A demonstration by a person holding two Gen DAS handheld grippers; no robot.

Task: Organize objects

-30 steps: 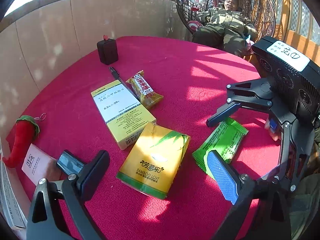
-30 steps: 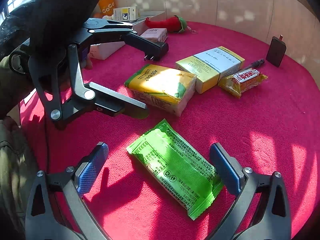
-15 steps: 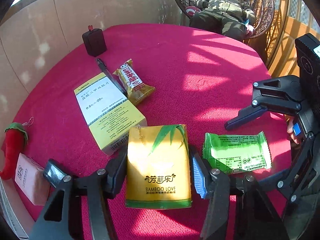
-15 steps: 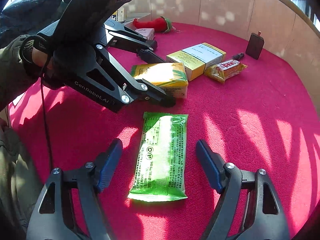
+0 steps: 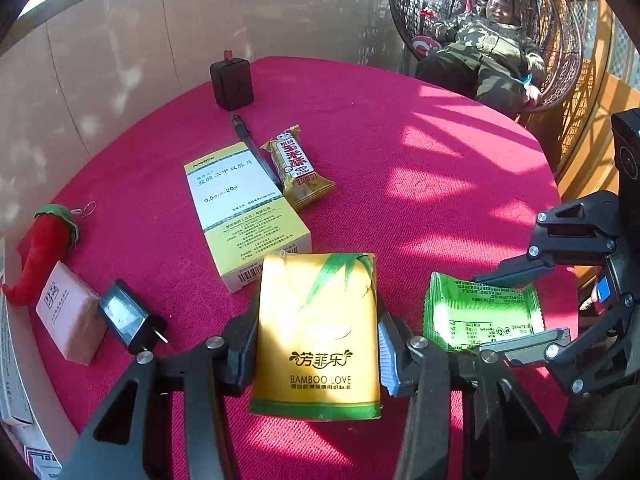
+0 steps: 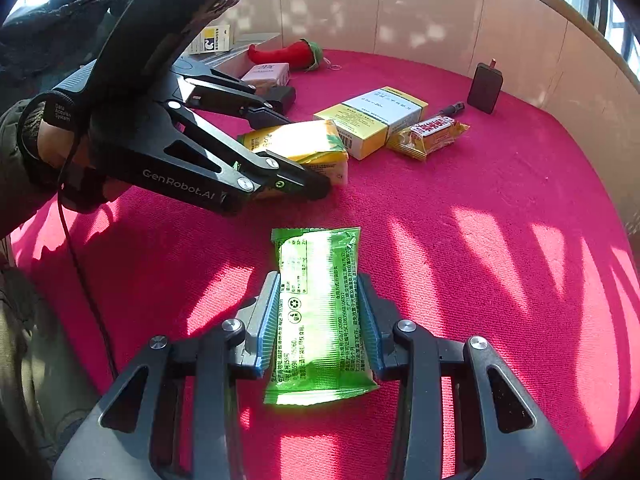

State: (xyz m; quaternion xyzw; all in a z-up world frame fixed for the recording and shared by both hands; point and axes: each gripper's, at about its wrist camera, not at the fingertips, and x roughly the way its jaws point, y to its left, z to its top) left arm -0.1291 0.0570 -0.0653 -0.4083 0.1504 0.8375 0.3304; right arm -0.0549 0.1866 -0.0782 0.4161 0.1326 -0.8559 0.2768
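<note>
Now the yellow pack point(image 5: 318, 336) is pinched by the left tool point(image 5: 316, 354), the green packet point(image 6: 320, 312) by the right tool point(image 6: 318, 320), jaws having just been closing, near the worktop's point(image 6: 480, 240) front edge, long axes along each tool.

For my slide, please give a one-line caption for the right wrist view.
Right hand-held gripper closing on a green packet on the red table, while the left hand-held gripper clamps a yellow pack.
</note>
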